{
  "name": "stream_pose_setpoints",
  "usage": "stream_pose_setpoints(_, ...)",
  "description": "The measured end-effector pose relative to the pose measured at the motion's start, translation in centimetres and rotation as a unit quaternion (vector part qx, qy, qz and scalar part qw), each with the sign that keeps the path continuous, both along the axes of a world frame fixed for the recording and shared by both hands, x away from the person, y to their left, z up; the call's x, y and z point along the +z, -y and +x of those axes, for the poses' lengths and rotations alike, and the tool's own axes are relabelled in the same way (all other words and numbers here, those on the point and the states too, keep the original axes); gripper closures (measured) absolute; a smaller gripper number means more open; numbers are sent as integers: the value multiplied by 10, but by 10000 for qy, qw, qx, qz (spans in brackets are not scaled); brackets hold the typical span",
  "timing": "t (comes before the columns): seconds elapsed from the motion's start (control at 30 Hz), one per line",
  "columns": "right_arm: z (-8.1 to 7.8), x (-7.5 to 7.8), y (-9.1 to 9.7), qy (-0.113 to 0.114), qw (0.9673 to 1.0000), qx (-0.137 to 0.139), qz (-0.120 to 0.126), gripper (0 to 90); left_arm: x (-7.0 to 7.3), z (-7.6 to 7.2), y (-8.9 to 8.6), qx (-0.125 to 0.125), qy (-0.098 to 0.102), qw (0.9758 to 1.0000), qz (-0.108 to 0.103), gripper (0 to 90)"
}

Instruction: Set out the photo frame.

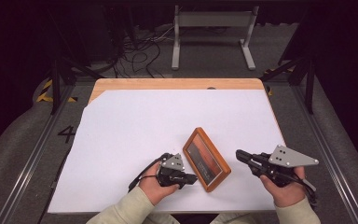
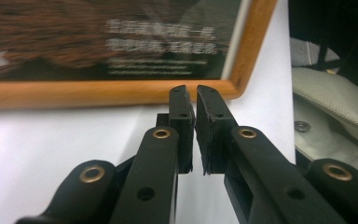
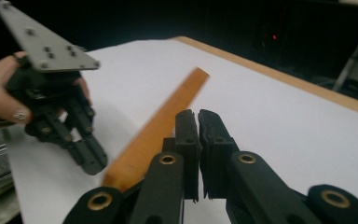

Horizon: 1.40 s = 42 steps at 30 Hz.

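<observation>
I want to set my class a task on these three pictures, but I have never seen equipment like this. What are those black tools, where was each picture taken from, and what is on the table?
A person sits at a table covered by a white sheet and holds a hand-held two-jaw gripper in each hand. The high view looks down from above: the left gripper and the right gripper flank a wooden picture frame lying flat on the sheet. The other two pictures come from cameras riding on the grippers, looking along their black jaws. The left gripper view faces the frame's edge close up; the right gripper view looks across the frame toward the other hand. Both pairs of jaws are shut with nothing between them, so nothing is held.
</observation>
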State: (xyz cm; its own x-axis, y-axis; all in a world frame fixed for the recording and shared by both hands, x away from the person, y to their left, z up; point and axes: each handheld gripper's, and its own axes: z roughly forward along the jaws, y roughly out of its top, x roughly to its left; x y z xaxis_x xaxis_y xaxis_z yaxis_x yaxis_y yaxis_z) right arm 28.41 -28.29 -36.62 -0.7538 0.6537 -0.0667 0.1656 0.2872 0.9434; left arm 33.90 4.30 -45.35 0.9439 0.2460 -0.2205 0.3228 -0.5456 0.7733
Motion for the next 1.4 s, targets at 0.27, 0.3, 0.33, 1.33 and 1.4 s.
stream_pose_setpoints(0.27, -12, 0, -25, -111, 9987, 489, -37, 900, 6, 6, -22, 328, 24, 9993, -168, 824)
stream_pose_setpoints(0.3, -12, 0, -25, -111, 9987, 489, -37, 900, 6, 6, -22, 328, 24, 9993, -168, 823)
stream_pose_setpoints(0.33, -12, -2, -27, -133, 9985, 522, -65, 900, 6, 7, -25, 326, 49, 9993, -171, 823)
stream_pose_setpoints(1.33, -16, -75, -73, -1179, 9840, 994, -897, 900, 11, 9, -51, 739, 112, 9966, -347, 793)
stream_pose_setpoints(1.4, -17, -78, -74, -1213, 9830, 998, -949, 900, 11, 9, -50, 735, 127, 9967, -330, 794)
